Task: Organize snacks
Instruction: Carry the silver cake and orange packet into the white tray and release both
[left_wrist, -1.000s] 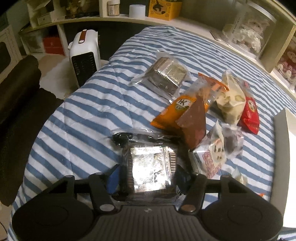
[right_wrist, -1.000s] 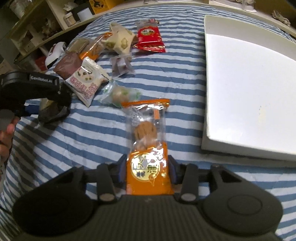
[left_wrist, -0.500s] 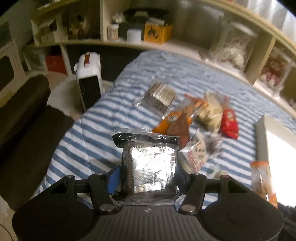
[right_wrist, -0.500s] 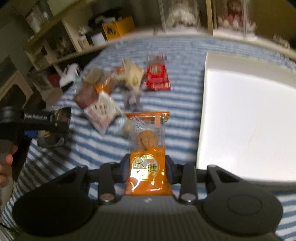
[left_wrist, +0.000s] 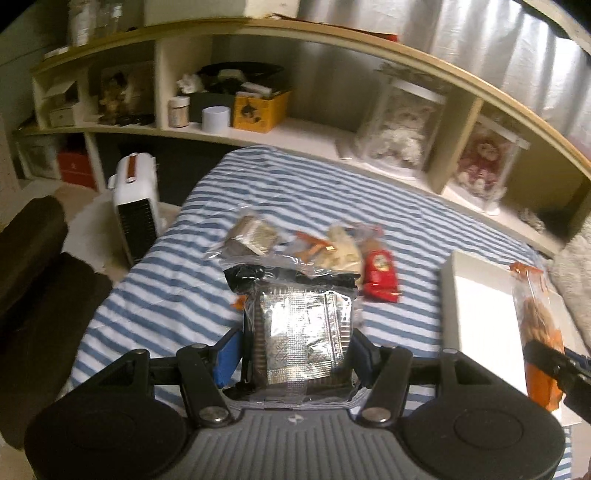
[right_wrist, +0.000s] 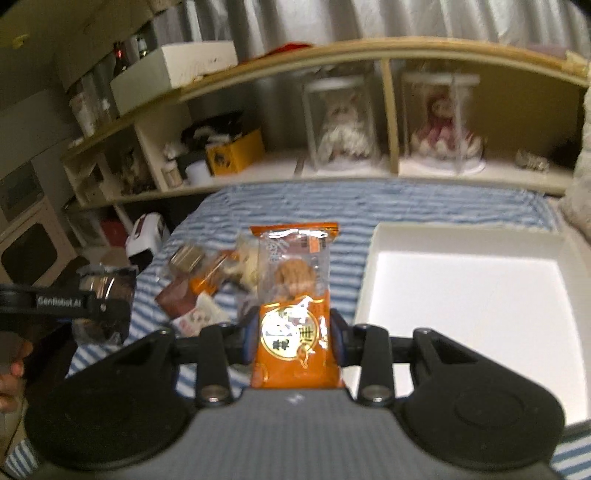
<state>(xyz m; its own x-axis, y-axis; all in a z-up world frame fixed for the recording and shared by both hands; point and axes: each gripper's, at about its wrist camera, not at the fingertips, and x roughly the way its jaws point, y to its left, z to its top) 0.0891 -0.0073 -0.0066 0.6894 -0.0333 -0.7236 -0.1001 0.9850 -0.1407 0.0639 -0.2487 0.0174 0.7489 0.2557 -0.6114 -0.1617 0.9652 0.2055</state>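
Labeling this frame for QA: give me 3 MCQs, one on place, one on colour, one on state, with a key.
1. Where is the white tray relative to the snack pile in the right wrist view?
A. To its right
B. To its left
C. Under it

2. What colour is the pack in the right gripper?
A. Green
B. Orange
C. Silver

3. What state is the left gripper in?
A. Open and holding nothing
B. Shut on nothing
C. Shut on the foil pack

Key:
1 A: the tray lies on the striped bed to the right of the pile.
2 B: the wrapper between the fingers is orange with a clear window.
3 C: both fingers press the sides of the silver pack, held off the bed.
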